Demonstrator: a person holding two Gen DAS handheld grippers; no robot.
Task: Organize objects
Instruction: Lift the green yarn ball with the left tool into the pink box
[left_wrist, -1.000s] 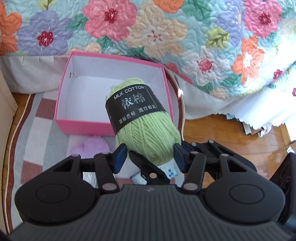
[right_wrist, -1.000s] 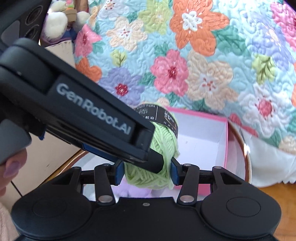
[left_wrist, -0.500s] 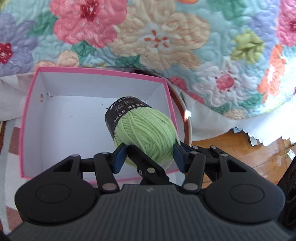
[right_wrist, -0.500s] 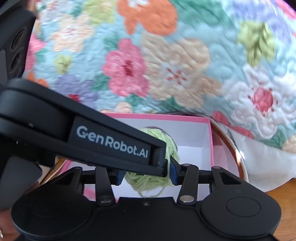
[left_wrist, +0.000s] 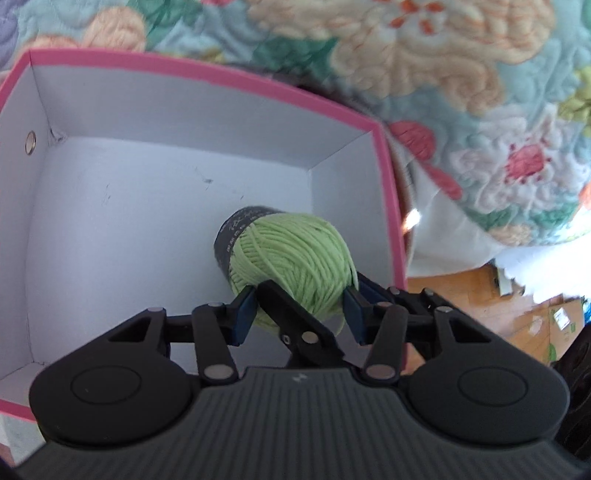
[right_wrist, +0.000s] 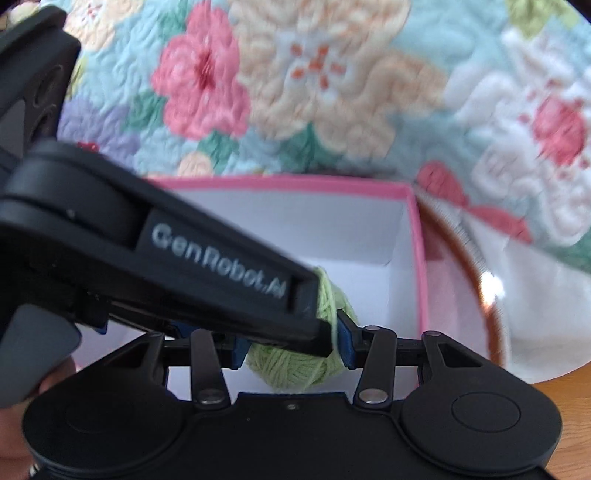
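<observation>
A light green yarn ball (left_wrist: 291, 266) with a black paper band is held between the blue pads of my left gripper (left_wrist: 299, 306), and my right gripper (right_wrist: 291, 343) is shut on the same ball (right_wrist: 295, 365) from the other side. Both hold it low inside the pink box (left_wrist: 207, 70), which has a white inside, near its right wall. In the right wrist view the left gripper's black body (right_wrist: 166, 266) crosses in front and hides most of the ball.
A floral quilt (left_wrist: 443, 74) hangs right behind the box (right_wrist: 288, 181). Wooden floor (left_wrist: 480, 291) with paper scraps lies to the right. A round rug edge (right_wrist: 480, 280) curves past the box's right side.
Both grippers carried the yarn ball forward and down, from above the box's front edge to inside the box. The purple thing seen in front of the box has left the view.
</observation>
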